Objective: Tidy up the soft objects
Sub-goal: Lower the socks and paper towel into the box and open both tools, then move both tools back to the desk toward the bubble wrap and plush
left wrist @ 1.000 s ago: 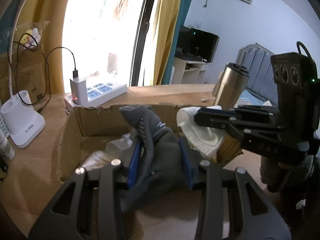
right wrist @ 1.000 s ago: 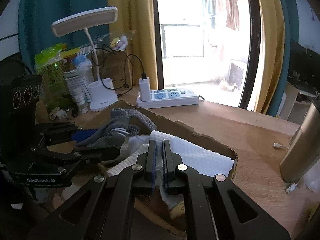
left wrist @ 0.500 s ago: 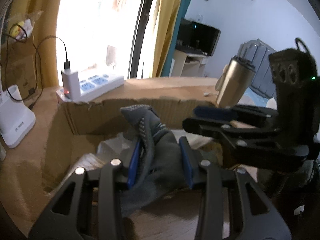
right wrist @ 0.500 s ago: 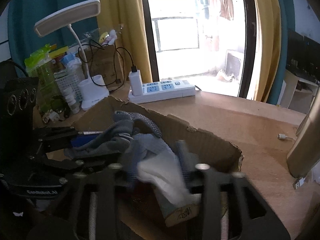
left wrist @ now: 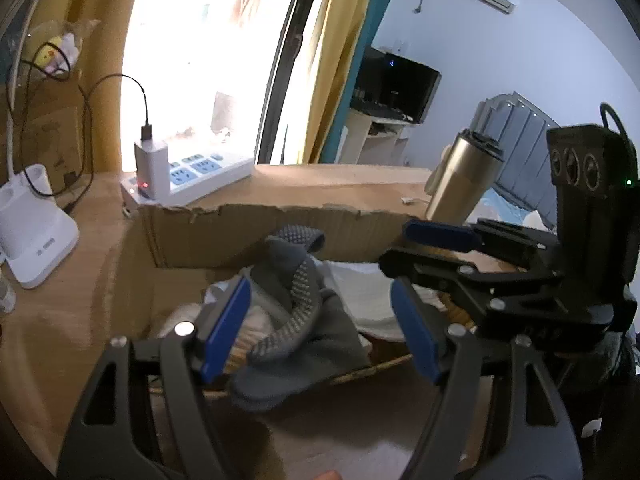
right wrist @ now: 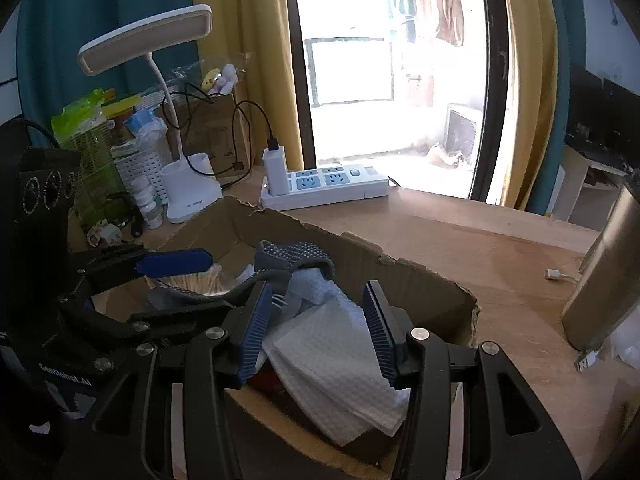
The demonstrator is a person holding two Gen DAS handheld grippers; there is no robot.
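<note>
A torn cardboard box (left wrist: 256,232) (right wrist: 404,276) sits on the wooden desk. A grey sock with grip dots (left wrist: 296,300) (right wrist: 292,256) lies in it, draped over the near rim. A white waffle cloth (right wrist: 332,364) (left wrist: 360,296) lies in the box beside it. My left gripper (left wrist: 320,328) is open, its blue pads either side of the sock without touching it. My right gripper (right wrist: 316,324) is open above the white cloth, holding nothing. Each gripper shows in the other's view.
A white power strip with a charger (right wrist: 320,184) lies behind the box. A white desk lamp (right wrist: 180,184) and a cluttered basket (right wrist: 100,152) stand at the left. A steel tumbler (left wrist: 464,180) (right wrist: 604,280) stands right of the box, with a cable end (right wrist: 556,274) near it.
Both grippers have opened. The left one let go of the grey sock, which dropped over the box rim. The right one let go of the white cloth, which now lies in the box.
</note>
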